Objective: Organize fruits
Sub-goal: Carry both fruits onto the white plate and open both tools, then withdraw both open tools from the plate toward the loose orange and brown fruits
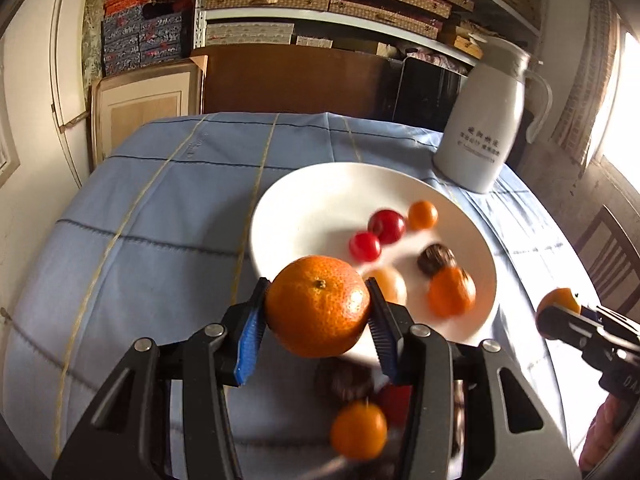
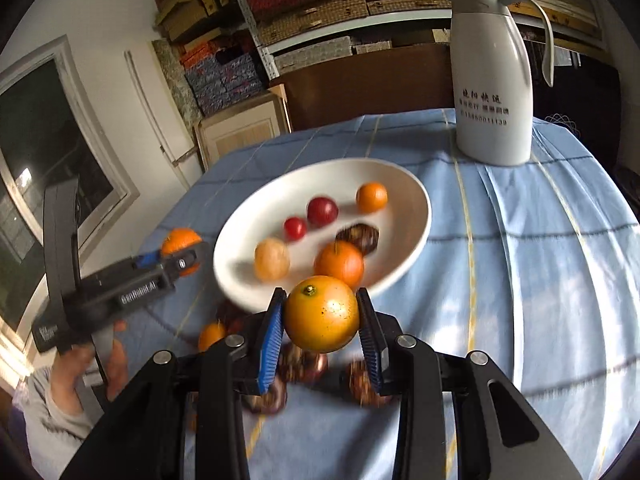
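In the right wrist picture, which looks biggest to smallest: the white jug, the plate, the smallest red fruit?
1. plate, though it is nearer than the jug
2. white jug
3. smallest red fruit

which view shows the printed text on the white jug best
The right wrist view. There the white jug stands upright on the blue cloth, facing the camera, its dark printed lines sharp and a row of digits visible. In the left wrist view the jug sits near the frame's right edge, tilted by the lens, its print small and blurred.
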`<state>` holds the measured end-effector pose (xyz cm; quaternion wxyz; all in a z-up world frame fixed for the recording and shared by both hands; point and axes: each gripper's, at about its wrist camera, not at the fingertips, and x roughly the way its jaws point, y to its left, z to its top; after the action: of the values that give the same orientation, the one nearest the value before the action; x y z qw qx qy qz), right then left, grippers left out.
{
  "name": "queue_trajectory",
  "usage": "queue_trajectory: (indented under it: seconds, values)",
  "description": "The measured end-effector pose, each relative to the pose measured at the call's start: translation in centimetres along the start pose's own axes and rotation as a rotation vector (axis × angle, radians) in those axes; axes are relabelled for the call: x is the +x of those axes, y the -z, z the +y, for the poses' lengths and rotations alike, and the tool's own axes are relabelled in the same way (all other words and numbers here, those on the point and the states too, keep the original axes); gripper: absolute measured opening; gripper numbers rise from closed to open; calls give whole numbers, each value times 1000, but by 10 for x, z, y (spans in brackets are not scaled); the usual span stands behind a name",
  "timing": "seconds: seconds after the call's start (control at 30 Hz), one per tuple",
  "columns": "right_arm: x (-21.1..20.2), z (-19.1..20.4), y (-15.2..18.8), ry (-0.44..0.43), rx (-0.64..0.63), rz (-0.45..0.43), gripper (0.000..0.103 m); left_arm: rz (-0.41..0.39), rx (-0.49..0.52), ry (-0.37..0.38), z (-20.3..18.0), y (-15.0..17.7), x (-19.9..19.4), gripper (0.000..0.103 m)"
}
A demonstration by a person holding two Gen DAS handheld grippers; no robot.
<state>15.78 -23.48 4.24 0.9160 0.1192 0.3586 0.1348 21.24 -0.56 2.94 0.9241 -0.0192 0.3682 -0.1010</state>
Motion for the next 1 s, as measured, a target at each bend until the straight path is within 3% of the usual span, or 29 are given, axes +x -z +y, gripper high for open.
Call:
queue_trajectory:
  seconds: [0.2, 0.37, 0.43, 0.6, 0.7, 0.8, 0.93, 1.0]
  values:
    - [62, -6, -34, 0, 38, 54, 36, 62, -6, -7, 1, -14, 49, 47]
    - [93, 12, -33, -14, -36, 115, 36, 70, 50, -22, -3, -10, 62, 51]
    - [89, 11, -32, -15, -24, 91, 44, 60, 59, -10, -5, -9, 59, 60]
    - [55, 4, -31, -7, -4, 11, 47, -12, 94, -42, -9, -5, 33, 73]
    - [26, -4, -19, -4, 22, -45, 63, -72, 84, -66, -5, 3, 9, 90]
    - [6, -17, 8, 16, 56, -68, 66, -87, 58, -72, 5, 20, -8, 93]
    - [-6, -31, 50, 81, 96, -21, 68, -43, 23, -106, 17, 51, -15, 94]
    - [-13, -32, 61, 80, 100, -25, 74, -34, 21, -123, 19, 63, -20, 96]
